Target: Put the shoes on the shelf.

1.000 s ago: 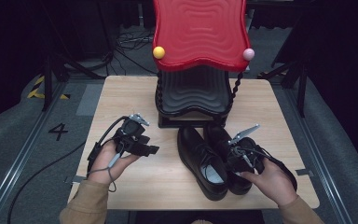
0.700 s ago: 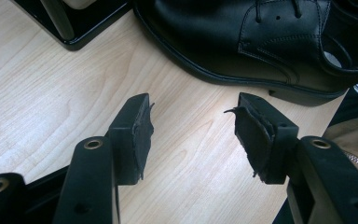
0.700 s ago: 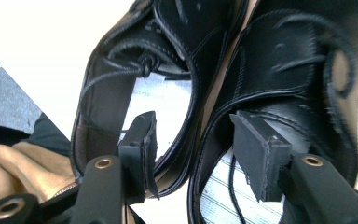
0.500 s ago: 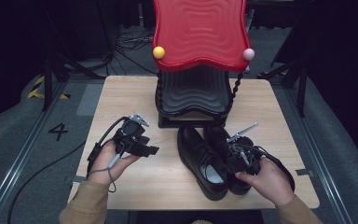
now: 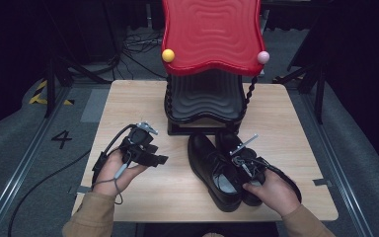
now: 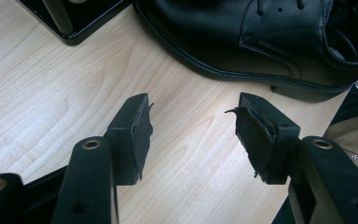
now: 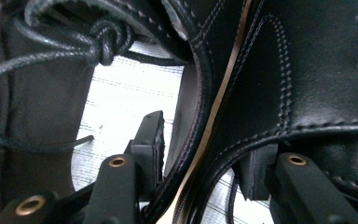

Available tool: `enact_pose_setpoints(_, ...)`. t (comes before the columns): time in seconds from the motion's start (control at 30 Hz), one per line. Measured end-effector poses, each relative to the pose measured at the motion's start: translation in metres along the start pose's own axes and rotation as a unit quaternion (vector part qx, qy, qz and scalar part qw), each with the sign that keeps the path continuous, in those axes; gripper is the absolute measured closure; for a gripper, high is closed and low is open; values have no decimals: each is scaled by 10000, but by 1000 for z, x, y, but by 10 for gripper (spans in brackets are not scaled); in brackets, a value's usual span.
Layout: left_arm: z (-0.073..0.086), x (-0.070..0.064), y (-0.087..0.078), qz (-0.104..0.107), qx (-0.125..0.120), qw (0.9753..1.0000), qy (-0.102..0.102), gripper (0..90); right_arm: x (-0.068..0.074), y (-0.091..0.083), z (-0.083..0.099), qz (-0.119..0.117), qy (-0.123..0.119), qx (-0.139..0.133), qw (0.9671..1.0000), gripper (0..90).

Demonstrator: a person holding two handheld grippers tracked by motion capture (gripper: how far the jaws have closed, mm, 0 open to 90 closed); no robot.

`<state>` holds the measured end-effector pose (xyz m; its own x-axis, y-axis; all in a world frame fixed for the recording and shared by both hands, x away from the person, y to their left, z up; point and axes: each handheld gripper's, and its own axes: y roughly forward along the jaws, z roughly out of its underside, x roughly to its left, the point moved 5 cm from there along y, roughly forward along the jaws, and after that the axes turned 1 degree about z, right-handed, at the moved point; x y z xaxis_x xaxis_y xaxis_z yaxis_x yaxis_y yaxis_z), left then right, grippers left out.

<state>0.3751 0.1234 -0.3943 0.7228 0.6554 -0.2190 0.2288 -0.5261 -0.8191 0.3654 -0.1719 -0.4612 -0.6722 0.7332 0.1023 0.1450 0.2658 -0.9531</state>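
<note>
2 glossy black lace-up shoes (image 5: 216, 170) side by side, right hand-held gripper (image 5: 246, 165) straddling their adjoining collars, left hand-held gripper (image 5: 154, 159) wide.

A light wooden desk (image 5: 128, 103) is sitting in the middle, with a black wavy rack (image 5: 205, 101) standing at its far side. A big red wavy top (image 5: 211, 32) is capping it, with a yellow ball (image 5: 168, 55) and a pink ball (image 5: 262, 57) sticking out at its front corners. Grey floor (image 5: 24, 163) is showing a painted 4 (image 5: 61, 138).

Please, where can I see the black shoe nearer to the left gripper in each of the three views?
High view: shoe, lower centre, left one of the pair.
Left gripper view: top right, side on, beyond the open jaws.
Right gripper view: left half, its laces and pale insole, close up.
Shared landmark: the wooden table under it.
</note>
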Motion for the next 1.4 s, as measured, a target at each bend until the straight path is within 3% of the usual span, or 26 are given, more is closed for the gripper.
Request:
enact_pose_setpoints(0.17, 0, 0, 2, -4, 9, 10000, -4, 452, -1, 2, -1, 10, 122, 40, 9999, 569)
enact_pose_setpoints(0.3, 1, 0, 2, -16, 26, 10000, -1, 452, 2, 8, -7, 226, 71, 81, 9997, 493)
enact_pose_setpoints(0.43, 1, 0, 2, -19, 12, 10000, -38, 449, 1, 10, -10, 213, 155, 46, 9996, 500)
enact_pose_setpoints(0.63, 2, 0, 4, -8, 64, 10000, -30, 446, 1, 10, -12, 392, 49, 125, 9991, 584)
enact_pose_setpoints(0.8, 3, 1, 2, -20, 25, 10000, -60, 445, -4, 5, -11, 151, 22, 45, 9999, 676)
enact_pose_setpoints(0.93, 3, 2, 3, -16, 29, 10000, -51, 444, -5, 3, -11, 159, 4, 65, 9999, 722)
enact_pose_setpoints(1.4, 4, 2, -1, -19, -26, 10000, -80, 444, -10, 0, -7, 128, -57, 83, 9999, 765)
